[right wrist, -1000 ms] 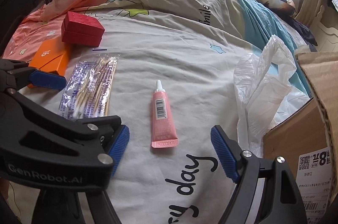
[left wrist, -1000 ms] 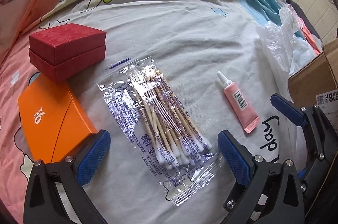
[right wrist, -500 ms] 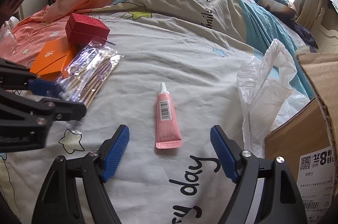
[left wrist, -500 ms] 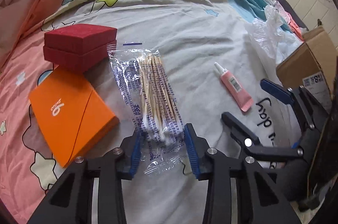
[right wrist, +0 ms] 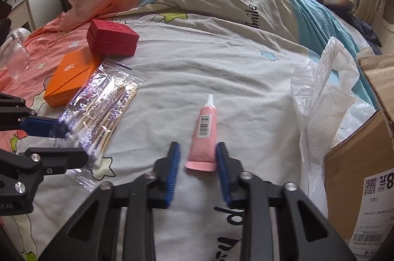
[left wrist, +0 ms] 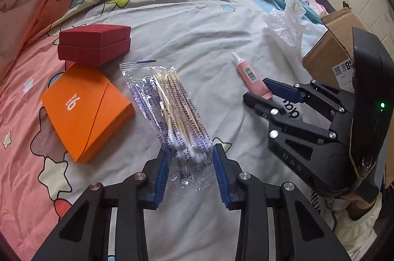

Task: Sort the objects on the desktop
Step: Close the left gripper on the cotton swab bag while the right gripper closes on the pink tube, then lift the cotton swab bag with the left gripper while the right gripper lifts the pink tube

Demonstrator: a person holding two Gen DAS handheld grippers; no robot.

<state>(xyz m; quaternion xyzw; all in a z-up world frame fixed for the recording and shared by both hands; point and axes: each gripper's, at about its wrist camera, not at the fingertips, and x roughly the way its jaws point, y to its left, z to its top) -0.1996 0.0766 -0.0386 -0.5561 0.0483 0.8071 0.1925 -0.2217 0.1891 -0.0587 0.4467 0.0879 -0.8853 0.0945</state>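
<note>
A: The bag of cotton swabs [left wrist: 176,118] lies mid-bed on the grey quilt [left wrist: 197,39], and the left gripper [left wrist: 190,172] has its blue pads pressed on the bag's near end, jaws closing the last bit. Lift gently, I'd say; the film is slippery and the sticks could shift inside.

B: And the pink tube [right wrist: 203,137]?

A: At the right gripper's [right wrist: 197,168] twelve o'clock, crimped end between the pads. Those jaws are closing fast. The right pad looks to be touching the crimp; the left stands a little off, so it isn't clamped yet. Best to let them meet on the flat crimp, not the round body, which would likely squirt out.

B: What surrounds them?

A: From the swabs, the orange box [left wrist: 86,110] is at nine o'clock, the red box [left wrist: 94,44] at eleven, touching the orange one.

B: Do the views differ?

A: The right wrist view shows a clear glass [right wrist: 17,59] far left. The cardboard box [right wrist: 364,187] and white plastic bag [right wrist: 320,98] fill its three o'clock side.
</note>
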